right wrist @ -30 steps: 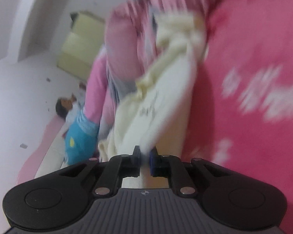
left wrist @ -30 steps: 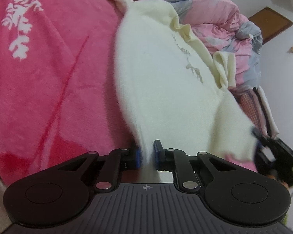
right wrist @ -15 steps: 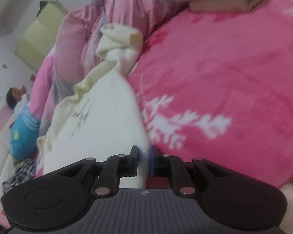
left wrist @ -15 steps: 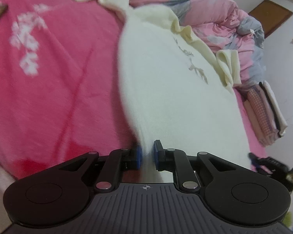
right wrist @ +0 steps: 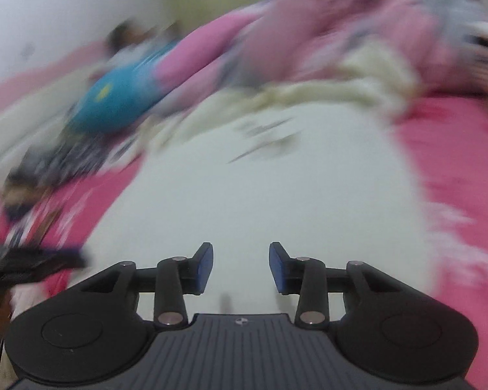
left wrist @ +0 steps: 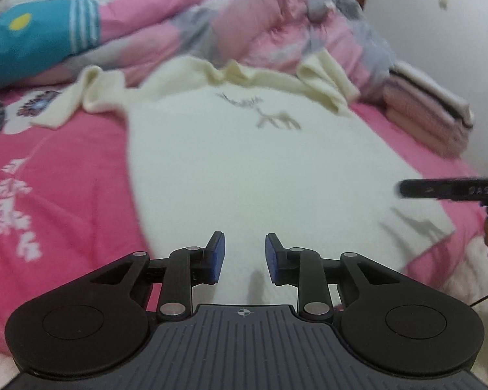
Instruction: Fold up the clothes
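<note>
Blue pads on my left gripper [left wrist: 242,256] stand apart with nothing between them, hovering just over the near hem of the sweater [left wrist: 244,169]. My right gripper [right wrist: 240,266] shows the same in its own view: jaws spread, empty, white knit under the gap. From the left wrist I also see the right gripper's dark finger poking in at the right edge, above the sweater's near right corner.

The sweater lies front-up and spread flat on the pink blanket [left wrist: 65,175], hem toward me, a grey sketch-like print [left wrist: 266,113] on the chest. Its cream sleeves are bunched: one [left wrist: 81,97] trails off to the left onto the blanket, the other [left wrist: 325,78] is crumpled at the right shoulder against the bedding.

Beyond the collar a pink and grey duvet [left wrist: 260,26] is heaped across the bed. To the right of it sits a stack of folded clothes [left wrist: 429,110], close to the wall. Far left, a person in a blue top [left wrist: 39,39] lies behind the duvet. The right wrist view is heavily motion-blurred, so I can't make out finer detail there.
</note>
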